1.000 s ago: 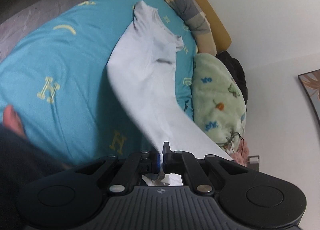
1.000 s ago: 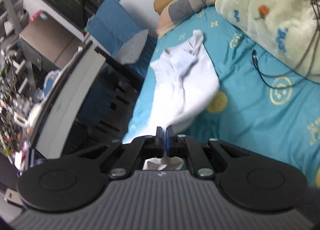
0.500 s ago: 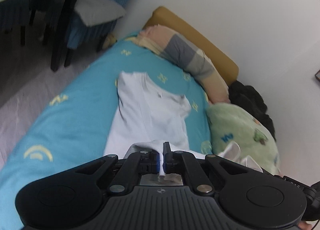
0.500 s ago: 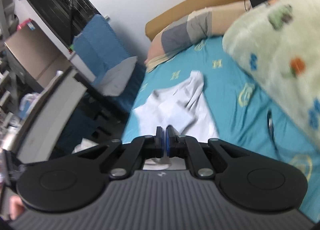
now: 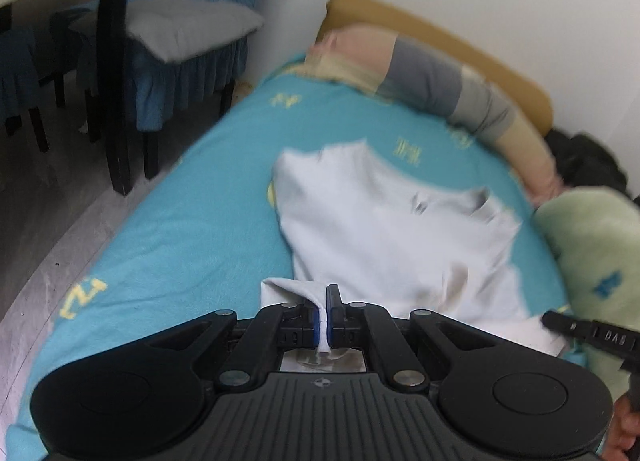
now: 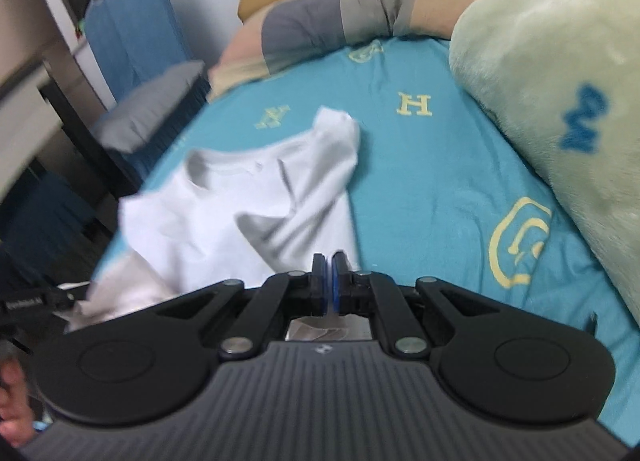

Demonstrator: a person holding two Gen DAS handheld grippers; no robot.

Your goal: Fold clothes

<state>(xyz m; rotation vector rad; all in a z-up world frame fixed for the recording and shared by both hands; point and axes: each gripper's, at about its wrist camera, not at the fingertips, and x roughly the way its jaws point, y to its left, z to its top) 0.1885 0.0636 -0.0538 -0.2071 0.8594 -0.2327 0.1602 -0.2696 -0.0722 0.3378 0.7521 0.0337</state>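
White cotton T-shirt (image 5: 384, 237) lies spread on the bed's turquoise sheet with yellow letter print (image 5: 192, 221). Collar and sleeves at the far end, toward the striped beige-and-grey bolster (image 5: 440, 81); hem at the near end, by both tongs. Long axis runs straight away from the tongs, hem to collar.

Left tongs (image 5: 323, 315): closed, pinching a fold of white hem cloth between the pads. Right tongs (image 6: 329, 285): closed on the other hem corner; cloth shows just behind the pads. Each hand holds its own corner, neither nearer the collar.

Judgement: next move likely carries the hem forward along that axis onto the collar.

Pale green plush blanket (image 6: 560, 81) sits just right of the shirt, apart from it.
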